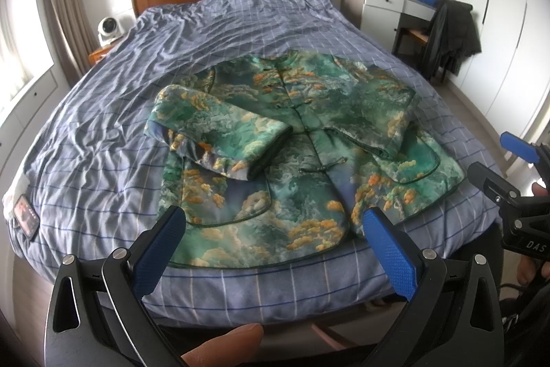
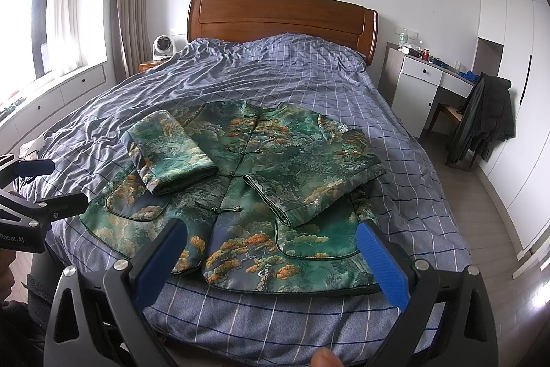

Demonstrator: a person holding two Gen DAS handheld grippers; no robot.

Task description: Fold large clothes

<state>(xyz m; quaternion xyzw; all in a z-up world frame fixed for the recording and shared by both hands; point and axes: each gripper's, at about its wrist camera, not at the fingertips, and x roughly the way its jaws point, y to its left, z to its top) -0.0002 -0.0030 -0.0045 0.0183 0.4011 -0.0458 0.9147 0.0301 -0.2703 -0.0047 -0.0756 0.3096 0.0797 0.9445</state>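
A green patterned jacket (image 1: 292, 140) with orange clouds lies flat, front up, on the bed (image 1: 103, 126), its hem toward me. Both sleeves are folded in across the chest. It also shows in the right wrist view (image 2: 261, 174). My left gripper (image 1: 275, 222) is open and empty, held above the hem near the bed's front edge. My right gripper (image 2: 271, 239) is open and empty, also above the hem. The right gripper shows at the right edge of the left wrist view (image 1: 515, 160); the left gripper shows at the left edge of the right wrist view (image 2: 31, 181).
The bed has a blue checked cover and a wooden headboard (image 2: 282, 16). A white desk (image 2: 429, 81) and a chair with a dark coat (image 2: 484, 122) stand to the right. A small fan (image 2: 162, 47) sits on the left nightstand. A phone (image 1: 25, 215) lies at the bed's left edge.
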